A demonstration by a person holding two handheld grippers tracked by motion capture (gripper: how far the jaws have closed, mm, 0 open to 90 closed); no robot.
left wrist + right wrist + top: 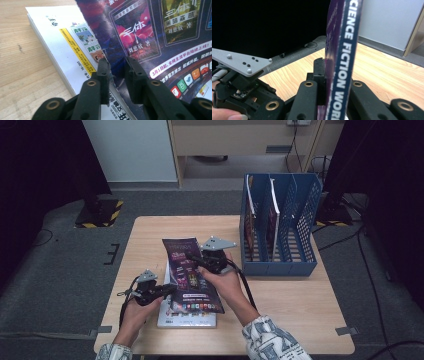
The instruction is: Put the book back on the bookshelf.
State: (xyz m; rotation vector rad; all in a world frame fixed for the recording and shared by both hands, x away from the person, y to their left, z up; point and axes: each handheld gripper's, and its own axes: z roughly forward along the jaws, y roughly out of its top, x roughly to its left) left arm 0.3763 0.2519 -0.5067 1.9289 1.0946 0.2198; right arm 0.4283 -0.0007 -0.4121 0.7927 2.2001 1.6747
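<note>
A dark purple science-fiction magazine (192,280) is held tilted above the table, spine toward the rack. My right gripper (199,260) is shut on its spine edge, which stands upright between the jaws (334,67). My left gripper (167,291) is at the magazine's lower left edge. Its jaws are open (117,63), with the cover (155,37) just beyond the tips and nothing clamped. Below lies a white magazine (187,320) flat on the table, which also appears under the left jaws (62,40).
A blue file rack (280,266) stands at the table's right rear with two magazines (250,215) upright in its left slots. Bare wooden tabletop (295,300) lies to the right and rear left. Dark stands flank the table.
</note>
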